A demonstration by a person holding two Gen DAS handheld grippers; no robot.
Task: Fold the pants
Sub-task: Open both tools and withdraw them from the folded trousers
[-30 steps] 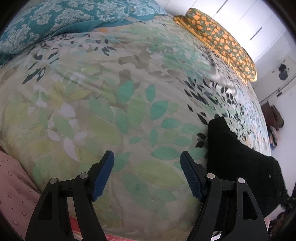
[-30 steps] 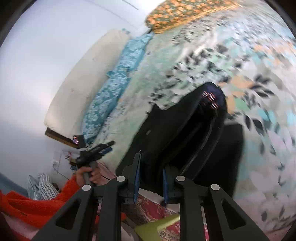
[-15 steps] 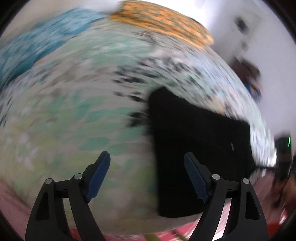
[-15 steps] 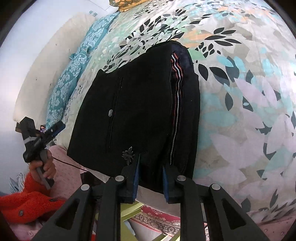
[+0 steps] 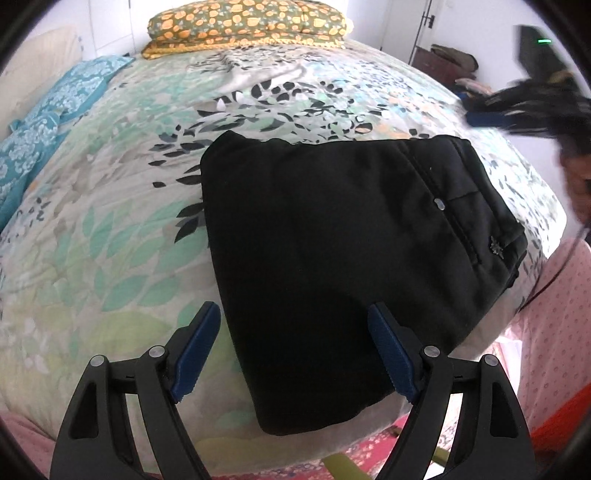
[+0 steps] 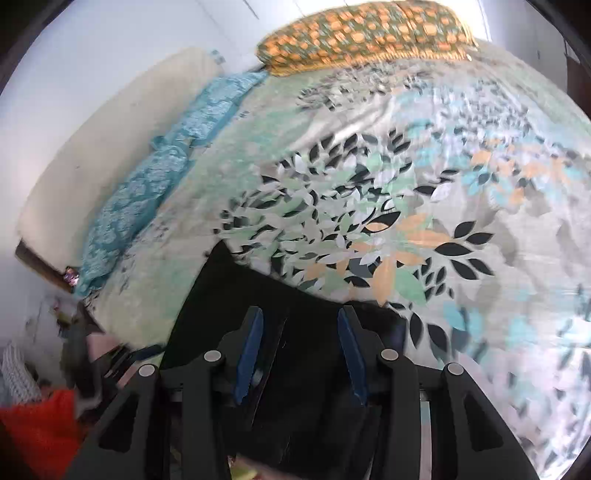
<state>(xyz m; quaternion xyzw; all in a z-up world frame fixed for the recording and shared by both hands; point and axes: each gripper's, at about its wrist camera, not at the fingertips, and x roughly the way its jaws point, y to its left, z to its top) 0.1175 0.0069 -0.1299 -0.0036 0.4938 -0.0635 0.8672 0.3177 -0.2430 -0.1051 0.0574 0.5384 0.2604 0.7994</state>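
Note:
Black pants (image 5: pixel 332 240) lie folded in a flat rectangle on the leaf-print bedspread (image 5: pixel 110 240), near the bed's front edge. A back pocket with a button faces up on their right side. My left gripper (image 5: pixel 295 350) is open and empty, hovering over the pants' near edge. My right gripper (image 6: pixel 297 354) is open and empty just above the pants (image 6: pixel 229 295), which fill the lower middle of the right wrist view. The right gripper also shows blurred in the left wrist view (image 5: pixel 517 110) at the far right.
An orange-patterned pillow (image 5: pixel 243 22) lies at the head of the bed and teal pillows (image 5: pixel 44 122) along the left side. A pink dotted cloth (image 5: pixel 546 332) hangs off the bed's right front. A dark cabinet (image 5: pixel 439 64) stands at the far right wall.
My right gripper has opened and let go of the pants, which now lie flat. My left gripper has swung right, over the pants, still open.

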